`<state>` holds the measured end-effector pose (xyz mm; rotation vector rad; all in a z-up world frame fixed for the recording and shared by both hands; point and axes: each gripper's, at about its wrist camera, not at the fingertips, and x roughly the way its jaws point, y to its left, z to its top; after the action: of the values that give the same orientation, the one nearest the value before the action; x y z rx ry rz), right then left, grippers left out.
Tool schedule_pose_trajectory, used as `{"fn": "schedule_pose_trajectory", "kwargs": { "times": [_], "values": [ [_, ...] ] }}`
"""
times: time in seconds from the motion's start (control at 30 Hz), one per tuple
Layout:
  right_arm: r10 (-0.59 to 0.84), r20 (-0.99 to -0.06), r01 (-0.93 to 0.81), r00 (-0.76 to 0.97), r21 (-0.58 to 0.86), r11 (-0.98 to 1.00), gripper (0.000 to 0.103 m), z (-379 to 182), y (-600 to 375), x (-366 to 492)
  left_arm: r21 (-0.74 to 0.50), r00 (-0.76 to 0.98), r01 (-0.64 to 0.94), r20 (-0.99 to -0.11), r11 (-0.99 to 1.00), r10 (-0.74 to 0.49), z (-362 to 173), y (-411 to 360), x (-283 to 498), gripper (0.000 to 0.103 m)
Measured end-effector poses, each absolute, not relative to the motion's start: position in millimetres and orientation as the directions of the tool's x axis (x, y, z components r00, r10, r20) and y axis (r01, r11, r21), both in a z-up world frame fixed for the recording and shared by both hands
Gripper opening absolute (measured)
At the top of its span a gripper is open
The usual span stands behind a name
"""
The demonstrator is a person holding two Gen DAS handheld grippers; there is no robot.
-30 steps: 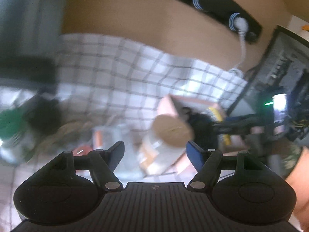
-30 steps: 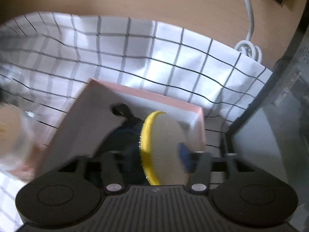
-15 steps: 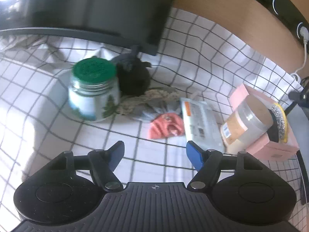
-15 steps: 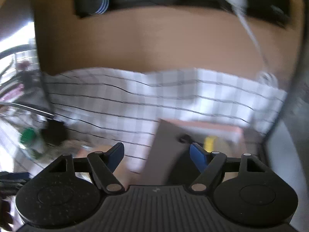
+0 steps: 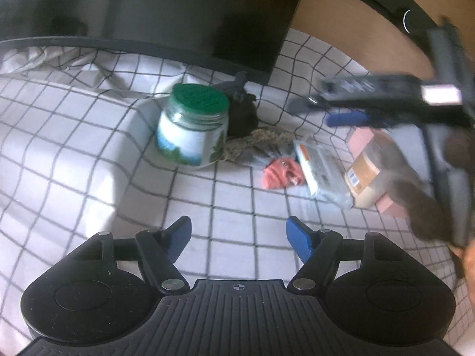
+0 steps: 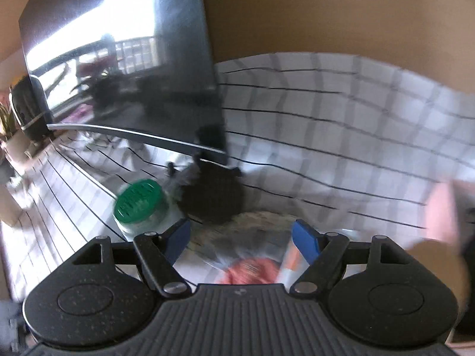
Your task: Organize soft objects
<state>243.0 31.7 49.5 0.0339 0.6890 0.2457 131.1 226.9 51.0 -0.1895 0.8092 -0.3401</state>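
On the checked cloth lie the soft things: a black pouch, a beige and grey knitted cloth and a small salmon-pink piece. My left gripper hangs open over bare cloth in front of them, with nothing between its fingers. My right gripper comes in blurred from the right, above the packet. In the right wrist view it is open and empty over the knitted cloth and the salmon piece, with the black pouch just beyond.
A glass jar with a green lid stands left of the pouch. A wipes packet and a cork-lidded jar on a pink box lie at the right. A dark monitor stands behind; a wooden wall beyond.
The right gripper let go of the yellow sponge at the pink box and swung left over the soft things. The left gripper moved nearer the pile and lower.
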Motion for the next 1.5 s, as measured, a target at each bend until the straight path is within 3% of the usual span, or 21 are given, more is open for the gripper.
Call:
{"fn": "schedule_pose_trajectory", "kwargs": {
  "times": [0.07, 0.23, 0.5, 0.6, 0.7, 0.8, 0.93, 1.03, 1.1, 1.17, 1.23, 1.43, 1.5],
  "values": [
    [0.273, -0.621, -0.205, 0.735, 0.180, 0.962, 0.083, 43.5, 41.4, 259.1, -0.297, 0.633, 0.221, -0.681, 0.929, -0.369, 47.7, 235.7, 126.4, 0.076],
    [0.333, -0.596, -0.116, 0.731, 0.372, 0.921, 0.086, 26.8, 53.7, 298.4, -0.302, 0.620, 0.191, -0.701, 0.934, -0.353, 40.2, 259.8, 117.9, 0.076],
    [0.325, -0.657, -0.044, 0.681, 0.406, 0.913, 0.087, 1.5, 49.9, 340.4, -0.310, 0.627, 0.143, -0.706, 0.940, -0.328, 36.0, 282.6, 113.7, 0.076],
    [0.382, -0.641, -0.066, 0.666, 0.460, 0.886, 0.071, 2.4, 38.1, 333.6, -0.318, 0.621, 0.141, -0.709, 0.937, -0.334, 33.1, 281.9, 115.8, 0.076],
    [0.384, -0.648, -0.120, 0.658, 0.414, 0.902, 0.053, 10.3, 36.1, 320.5, -0.324, 0.617, 0.160, -0.704, 0.933, -0.350, 32.0, 273.3, 121.3, 0.076],
    [0.366, -0.674, -0.165, 0.642, 0.345, 0.924, 0.046, 18.0, 39.4, 304.7, -0.327, 0.610, 0.194, -0.698, 0.925, -0.375, 32.9, 260.0, 125.6, 0.076],
    [0.301, -0.727, -0.206, 0.617, 0.219, 0.954, 0.045, 13.6, 45.1, 277.1, -0.326, 0.599, 0.253, -0.687, 0.911, -0.412, 36.6, 241.7, 126.8, 0.076],
    [0.290, -0.716, -0.224, 0.635, 0.189, 0.956, 0.055, 11.2, 44.5, 261.5, -0.324, 0.592, 0.274, -0.685, 0.905, -0.425, 38.0, 235.0, 124.7, 0.076],
    [0.326, -0.671, -0.199, 0.667, 0.260, 0.945, 0.084, 17.1, 35.3, 258.2, -0.324, 0.591, 0.274, -0.686, 0.905, -0.425, 37.3, 234.4, 122.3, 0.076],
    [0.323, -0.620, -0.138, 0.715, 0.327, 0.935, 0.089, 25.2, 24.2, 260.0, -0.324, 0.593, 0.265, -0.687, 0.908, -0.419, 36.5, 235.3, 120.5, 0.076],
    [0.330, -0.605, -0.094, 0.725, 0.388, 0.917, 0.089, 28.9, 19.6, 272.4, -0.331, 0.598, 0.260, -0.683, 0.907, -0.420, 36.1, 239.0, 119.0, 0.076],
    [0.288, -0.666, -0.026, 0.688, 0.373, 0.927, 0.089, 8.6, 26.8, 317.1, -0.314, 0.604, 0.247, -0.690, 0.917, -0.398, 39.6, 248.5, 115.8, 0.076],
    [0.341, -0.668, -0.026, 0.662, 0.434, 0.901, 0.079, -0.8, 22.7, 320.4, -0.306, 0.612, 0.242, -0.688, 0.921, -0.390, 42.3, 251.4, 115.1, 0.076]
  ]
}}
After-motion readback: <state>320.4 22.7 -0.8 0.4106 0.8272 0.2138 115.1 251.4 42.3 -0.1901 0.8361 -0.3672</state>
